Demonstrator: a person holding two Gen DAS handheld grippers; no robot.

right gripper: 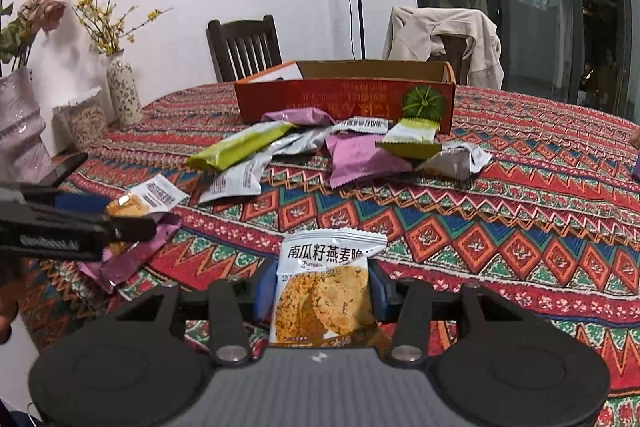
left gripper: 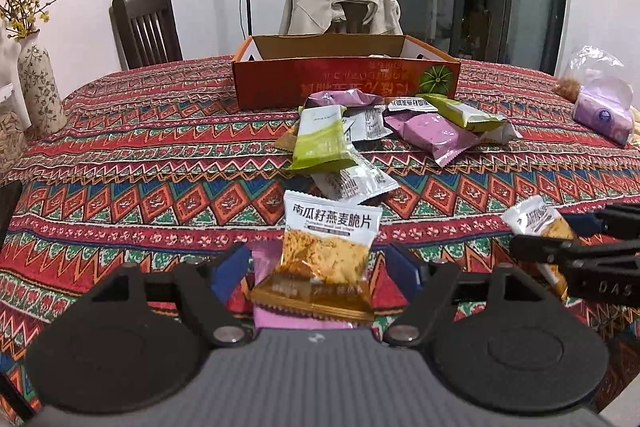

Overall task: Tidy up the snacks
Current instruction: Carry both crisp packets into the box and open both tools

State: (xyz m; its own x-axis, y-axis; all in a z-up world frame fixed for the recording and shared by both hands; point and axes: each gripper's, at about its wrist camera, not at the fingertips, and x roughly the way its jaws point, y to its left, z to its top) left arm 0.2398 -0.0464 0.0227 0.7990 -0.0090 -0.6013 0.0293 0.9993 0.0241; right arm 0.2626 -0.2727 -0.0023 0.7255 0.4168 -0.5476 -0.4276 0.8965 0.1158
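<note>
The right claw (right gripper: 322,297) is pinching a pumpkin-seed oat crisp packet (right gripper: 328,291) between its blue pads, closed snugly on the wrapper's sides, and is holding it above the desk (right gripper: 520,195). The packet is standing upright in the grip, its long axis running along the fingers and its white printed end pointing forward toward the orange cardboard box (right gripper: 344,99).

The left claw (left gripper: 320,269) is standing wide open, gripping nothing; a second crisp packet (left gripper: 326,255) is sitting between its fingers, resting on a pink packet (left gripper: 264,267) on the cloth, white end also facing the box. Whether the pads are touching it I cannot tell.

The step in hand appears to be collecting loose snacks for the box. Next, the right claw likely needs carrying over the pile of packets (right gripper: 320,147) and above the box's near wall before releasing, while the left closes on its packet.
</note>
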